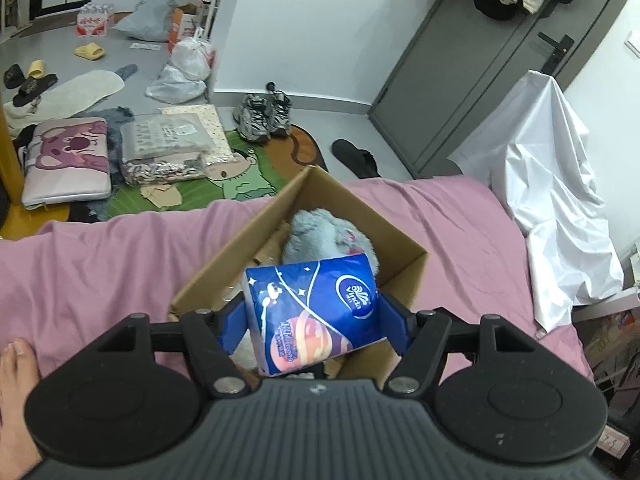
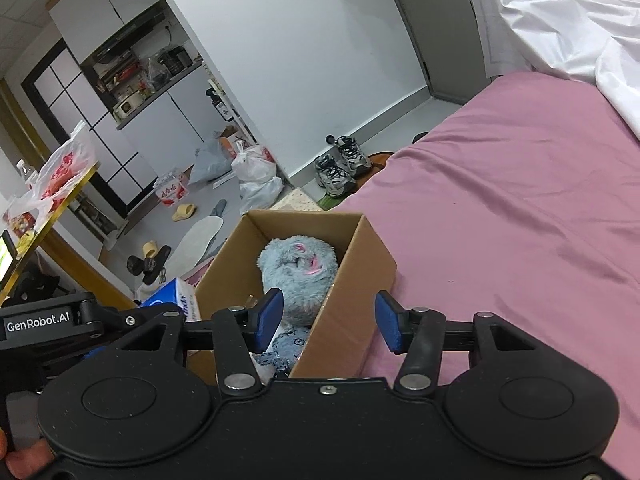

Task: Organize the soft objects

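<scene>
An open cardboard box [image 1: 352, 216] stands on the pink bed sheet [image 1: 100, 256]; it also shows in the right wrist view [image 2: 360, 280]. A grey-blue plush toy [image 1: 320, 236] lies inside it, seen too in the right wrist view [image 2: 296, 268]. My left gripper [image 1: 312, 320] is shut on a blue tissue pack [image 1: 316, 312] and holds it over the box's near end. My right gripper [image 2: 328, 320] is open and empty, its jaws straddling the box's near right wall. The tissue pack's corner [image 2: 172, 300] shows left of the box.
A white sheet [image 1: 552, 200] is heaped at the bed's right. On the floor beyond the bed lie sneakers [image 1: 264, 116], a pink pouch [image 1: 68, 160], folded packages [image 1: 172, 148], slippers and plastic bags [image 1: 184, 72]. A bare foot [image 1: 16, 392] rests at the left.
</scene>
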A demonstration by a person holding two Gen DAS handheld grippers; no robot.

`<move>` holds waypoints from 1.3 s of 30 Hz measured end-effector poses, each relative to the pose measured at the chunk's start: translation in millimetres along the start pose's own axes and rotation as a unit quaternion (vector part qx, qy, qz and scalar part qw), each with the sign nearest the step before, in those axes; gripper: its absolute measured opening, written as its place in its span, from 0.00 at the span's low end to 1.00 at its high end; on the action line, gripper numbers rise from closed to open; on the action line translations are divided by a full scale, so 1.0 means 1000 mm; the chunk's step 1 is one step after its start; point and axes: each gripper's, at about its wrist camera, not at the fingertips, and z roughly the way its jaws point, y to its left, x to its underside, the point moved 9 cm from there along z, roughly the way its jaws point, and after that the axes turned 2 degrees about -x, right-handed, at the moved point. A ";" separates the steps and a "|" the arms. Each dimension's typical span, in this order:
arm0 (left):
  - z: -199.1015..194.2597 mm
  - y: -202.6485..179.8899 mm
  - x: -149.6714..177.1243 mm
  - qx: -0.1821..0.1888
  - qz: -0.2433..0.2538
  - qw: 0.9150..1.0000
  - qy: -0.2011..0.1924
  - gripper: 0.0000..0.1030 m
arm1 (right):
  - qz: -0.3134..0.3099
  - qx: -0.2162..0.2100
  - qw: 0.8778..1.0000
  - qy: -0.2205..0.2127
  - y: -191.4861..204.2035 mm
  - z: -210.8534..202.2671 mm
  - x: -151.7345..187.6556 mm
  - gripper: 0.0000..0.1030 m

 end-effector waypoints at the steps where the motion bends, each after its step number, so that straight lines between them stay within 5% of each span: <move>1: 0.000 -0.002 0.000 0.004 0.001 1.000 0.001 0.67 | 0.000 0.000 1.000 0.000 0.000 0.000 0.000 0.50; 10: -0.015 0.007 -0.014 0.011 -0.008 1.000 -0.019 0.76 | 0.001 0.002 1.000 0.009 0.001 0.003 0.005 0.50; 22: -0.040 0.032 -0.015 -0.007 0.006 1.000 0.010 0.76 | 0.010 0.018 1.000 0.020 0.015 -0.020 0.008 0.55; 35: -0.076 0.033 -0.019 0.024 0.042 0.999 0.012 0.90 | 0.019 0.039 0.999 0.011 0.051 -0.056 0.011 0.95; 39: -0.085 0.032 -0.020 0.038 0.069 0.997 0.012 0.93 | 0.006 0.050 0.999 0.005 0.066 -0.066 0.009 1.00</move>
